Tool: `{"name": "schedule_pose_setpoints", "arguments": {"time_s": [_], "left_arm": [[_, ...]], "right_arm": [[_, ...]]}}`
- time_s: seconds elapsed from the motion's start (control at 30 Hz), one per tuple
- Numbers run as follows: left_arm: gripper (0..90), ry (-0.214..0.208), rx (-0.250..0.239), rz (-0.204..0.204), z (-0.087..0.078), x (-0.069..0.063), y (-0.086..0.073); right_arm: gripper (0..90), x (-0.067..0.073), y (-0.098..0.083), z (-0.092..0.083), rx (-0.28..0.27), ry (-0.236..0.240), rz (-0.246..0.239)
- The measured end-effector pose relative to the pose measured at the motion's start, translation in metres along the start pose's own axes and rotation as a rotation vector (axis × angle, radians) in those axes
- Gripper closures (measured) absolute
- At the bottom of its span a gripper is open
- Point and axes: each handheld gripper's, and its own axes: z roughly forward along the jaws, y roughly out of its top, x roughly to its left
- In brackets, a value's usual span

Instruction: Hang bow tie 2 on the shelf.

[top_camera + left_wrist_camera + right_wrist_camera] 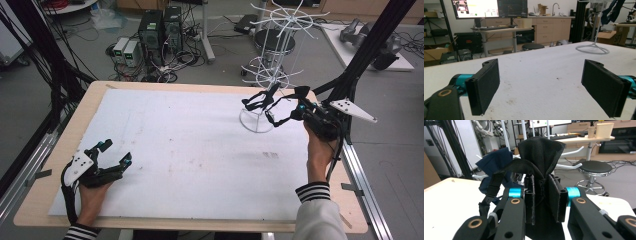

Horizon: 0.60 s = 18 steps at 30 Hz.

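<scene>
1. Right hand-held black two-jaw gripper (272, 107) raised at the far right of the table, clamped on a black fabric garment with a strap (540, 155); in the right gripper view, cloth bunched tight between the two pads (554, 197) and fanning out above them
2. Black strap (492, 185) of that garment looping down to the left of the jaws in the right gripper view
3. In the high view, the same black garment (260, 101) dangling from the right gripper just beside the pole of the white wire drying rack with radiating arms (280, 30); contact with the rack impossible to tell
4. Dark navy blue cloth (495, 163) hung on a white rack arm, behind and to the left of the black garment in the right gripper view
5. Round wire base ring of the rack (256, 121) standing on the white table cover (190, 150), near the far right corner
6. Left hand-held black gripper (116, 153) resting low at the near left of the table, jaws spread wide, nothing between the pads (485, 85), bare white cover showing in the gap
7. Left gripper well apart from the rack and both cloths
8. Striped cuffs on both sleeves (312, 192) at the near table edge
</scene>
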Motion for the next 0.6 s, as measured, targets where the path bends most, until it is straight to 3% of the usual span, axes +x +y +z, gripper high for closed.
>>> {"name": "schedule_pose_setpoints", "arguments": {"time_s": [0.6], "left_arm": [[15.5, 0.002, -0.004, -0.001, 0.000, 0.000, 0.000]], "right_arm": [[76.3, -0.008, -0.008, 0.019, 0.054, -0.010, 0.026]]}}
